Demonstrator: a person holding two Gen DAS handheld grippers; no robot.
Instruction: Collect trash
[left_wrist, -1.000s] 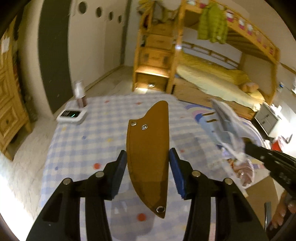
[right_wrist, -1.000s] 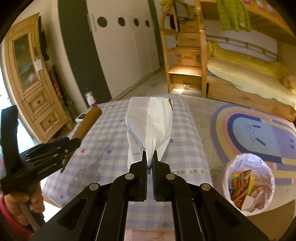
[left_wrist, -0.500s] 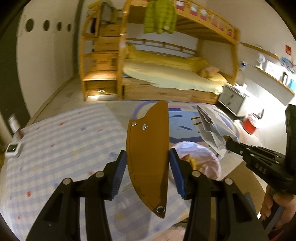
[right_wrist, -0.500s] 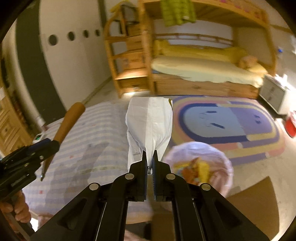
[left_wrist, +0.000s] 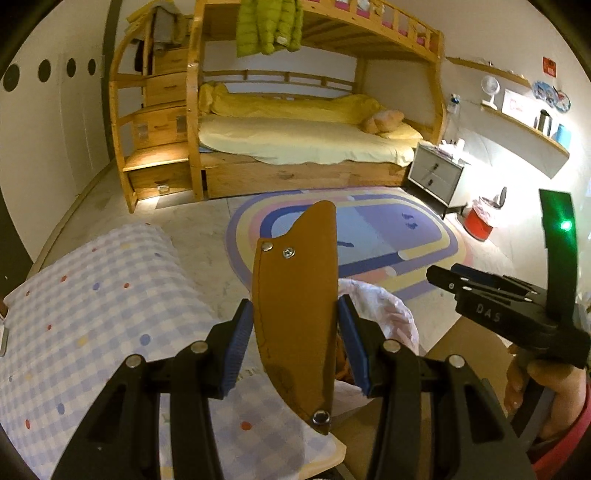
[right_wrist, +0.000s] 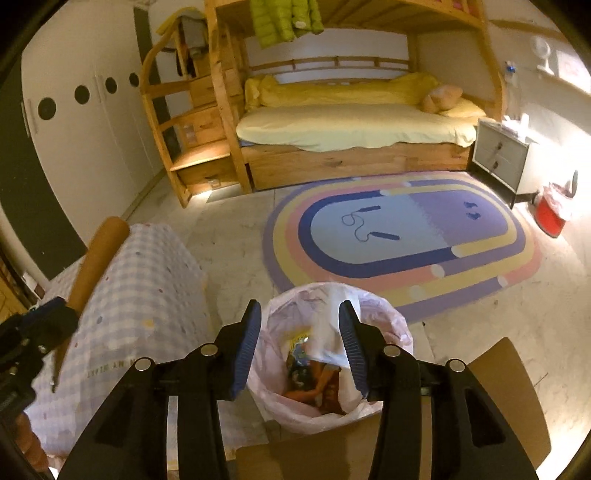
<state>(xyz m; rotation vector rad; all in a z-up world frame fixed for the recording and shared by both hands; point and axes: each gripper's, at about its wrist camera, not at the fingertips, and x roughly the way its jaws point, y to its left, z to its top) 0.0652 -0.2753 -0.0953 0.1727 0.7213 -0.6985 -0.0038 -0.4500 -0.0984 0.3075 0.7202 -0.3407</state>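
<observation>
Trash bin (right_wrist: 373, 306) beside checkered table (right_wrist: 147, 280)

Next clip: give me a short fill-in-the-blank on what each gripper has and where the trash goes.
1. The left gripper holds a brown ____.
2. The right gripper, jaws opening, hangs over the lined ____.
3. The white wrapper sits inside the ____ of the bin.
4. The floor rug lies before the ____ bed.

Missing: sheath; bin; liner; bunk

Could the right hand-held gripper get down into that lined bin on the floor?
Probably yes: the right hand-held gripper hangs right above the pink-lined bin, jaws opening, white wrapper dropping in, nothing blocking.
</observation>
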